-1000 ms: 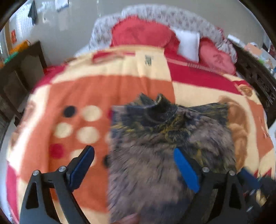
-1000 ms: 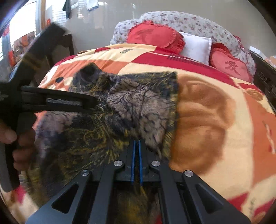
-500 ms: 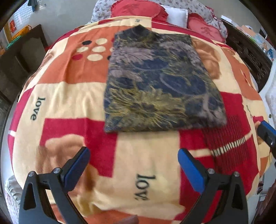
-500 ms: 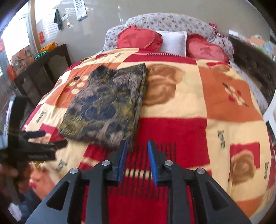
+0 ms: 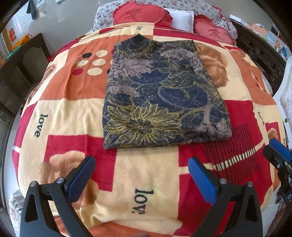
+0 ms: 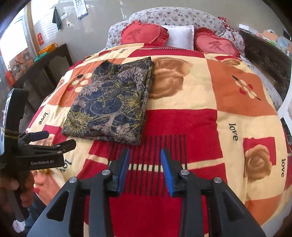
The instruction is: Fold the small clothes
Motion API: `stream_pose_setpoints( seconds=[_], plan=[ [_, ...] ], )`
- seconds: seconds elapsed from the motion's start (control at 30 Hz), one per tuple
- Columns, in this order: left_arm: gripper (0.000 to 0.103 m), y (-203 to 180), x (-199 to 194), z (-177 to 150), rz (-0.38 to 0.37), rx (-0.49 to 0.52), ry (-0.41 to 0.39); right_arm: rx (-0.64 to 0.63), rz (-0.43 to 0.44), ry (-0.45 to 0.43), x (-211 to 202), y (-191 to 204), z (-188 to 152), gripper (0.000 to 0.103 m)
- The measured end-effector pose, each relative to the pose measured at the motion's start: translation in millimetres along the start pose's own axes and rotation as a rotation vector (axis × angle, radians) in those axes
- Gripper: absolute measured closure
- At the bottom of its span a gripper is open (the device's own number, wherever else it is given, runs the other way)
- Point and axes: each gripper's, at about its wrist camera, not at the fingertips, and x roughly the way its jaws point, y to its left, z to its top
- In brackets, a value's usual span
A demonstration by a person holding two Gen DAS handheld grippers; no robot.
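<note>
Folded garment [image 5: 160, 94] on blanketed bed [image 5: 69, 113]

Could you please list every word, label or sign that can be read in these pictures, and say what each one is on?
"love": woven several times into the blanket.
"GenRobot.AI": on the body of the left tool.
One red Chinese character on each heart cushion; I cannot read it with certainty.
Wall calendar and red paper by the window: too small to read.
The folded top carries only a flower pattern, no text.
</note>
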Motion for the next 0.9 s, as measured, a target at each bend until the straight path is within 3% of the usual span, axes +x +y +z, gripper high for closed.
stream_pose_setpoints(
  seconds=[0.53, 0.73, 0.9],
  plan=[
    [0.0, 1, -4, 1, -0.013, -0.009, -0.007, -0.015, 0.005, -0.042, -12, 3, 10, 0.059],
    [0.0, -2, -10, -1, -0.05, -0.01, -0.027, -0.013, 0.004, -0.043, -13, 3, 11, 0.059],
    [0.0, -7, -16, -1, -0.031, -0.001, -0.049, -0.014, 0.005, -0.048, -12, 3, 12, 0.059]
  ],
)
